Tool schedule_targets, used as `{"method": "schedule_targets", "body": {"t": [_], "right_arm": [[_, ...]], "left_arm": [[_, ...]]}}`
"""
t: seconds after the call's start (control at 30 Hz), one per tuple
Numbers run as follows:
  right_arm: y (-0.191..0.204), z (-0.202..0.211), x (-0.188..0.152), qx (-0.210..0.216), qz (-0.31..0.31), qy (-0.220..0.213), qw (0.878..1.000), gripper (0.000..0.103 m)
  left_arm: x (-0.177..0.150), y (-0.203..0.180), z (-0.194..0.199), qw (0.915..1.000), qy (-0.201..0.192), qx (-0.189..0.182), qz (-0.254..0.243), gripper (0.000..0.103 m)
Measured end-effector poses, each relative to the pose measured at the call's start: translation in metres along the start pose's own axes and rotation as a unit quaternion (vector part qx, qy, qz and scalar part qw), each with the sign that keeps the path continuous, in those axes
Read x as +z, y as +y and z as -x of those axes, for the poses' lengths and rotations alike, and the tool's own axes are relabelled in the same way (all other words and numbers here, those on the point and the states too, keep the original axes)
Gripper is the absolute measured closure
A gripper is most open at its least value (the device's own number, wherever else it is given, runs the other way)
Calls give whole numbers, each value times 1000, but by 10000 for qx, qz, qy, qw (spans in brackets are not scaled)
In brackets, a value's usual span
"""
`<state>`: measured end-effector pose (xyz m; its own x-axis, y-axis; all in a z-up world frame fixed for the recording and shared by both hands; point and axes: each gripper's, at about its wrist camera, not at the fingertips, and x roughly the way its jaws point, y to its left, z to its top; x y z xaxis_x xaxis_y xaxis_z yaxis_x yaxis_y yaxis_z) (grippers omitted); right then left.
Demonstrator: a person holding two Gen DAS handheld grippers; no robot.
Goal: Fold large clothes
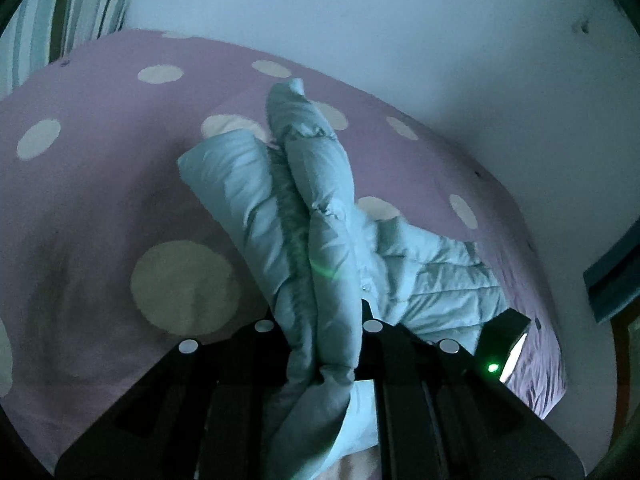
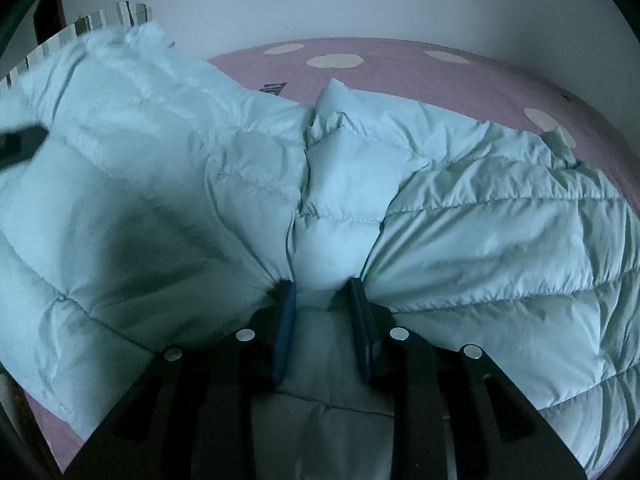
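Note:
A pale blue quilted puffer jacket (image 2: 460, 220) lies on a pink bed sheet with cream dots (image 2: 400, 76). My right gripper (image 2: 322, 292) is shut on a bunched fold of the jacket; its blue-padded fingers (image 2: 285, 332) press the fabric from both sides. In the left wrist view my left gripper (image 1: 322, 320) is shut on a thick doubled edge of the jacket (image 1: 320, 208), held up above the dotted sheet (image 1: 100, 200). The left gripper's fingertips are hidden by the fabric. The other gripper's dark tip (image 2: 20, 144) shows at the left edge of the right wrist view.
A white wall (image 1: 400, 20) runs behind the bed. A striped cloth (image 1: 80, 4) hangs at the far left; it also shows in the right wrist view (image 2: 112, 14). A dark device with a green light (image 1: 500, 344) sits at the right.

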<state>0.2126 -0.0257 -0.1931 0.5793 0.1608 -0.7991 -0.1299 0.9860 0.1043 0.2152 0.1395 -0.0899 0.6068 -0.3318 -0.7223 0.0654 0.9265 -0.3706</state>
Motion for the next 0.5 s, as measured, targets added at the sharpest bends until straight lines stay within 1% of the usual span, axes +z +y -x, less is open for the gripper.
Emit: {"method": "schedule_targets", "body": {"t": [0.13, 0.2, 0.33, 0.5], "right_arm": [[-10, 10, 3, 150, -109, -45, 9998, 75], [-22, 22, 5, 232, -269, -111, 9993, 74], [-51, 51, 9, 23, -341, -396, 9986, 74], [-102, 77, 6, -70, -705, -507, 9962, 73]], "left_arm": [[4, -28, 6, 9996, -108, 22, -249, 92], [5, -42, 6, 9991, -128, 23, -395, 92], [0, -77, 3, 9972, -121, -27, -740, 92], [-10, -120, -13, 9936, 27, -94, -1127, 92]]}}
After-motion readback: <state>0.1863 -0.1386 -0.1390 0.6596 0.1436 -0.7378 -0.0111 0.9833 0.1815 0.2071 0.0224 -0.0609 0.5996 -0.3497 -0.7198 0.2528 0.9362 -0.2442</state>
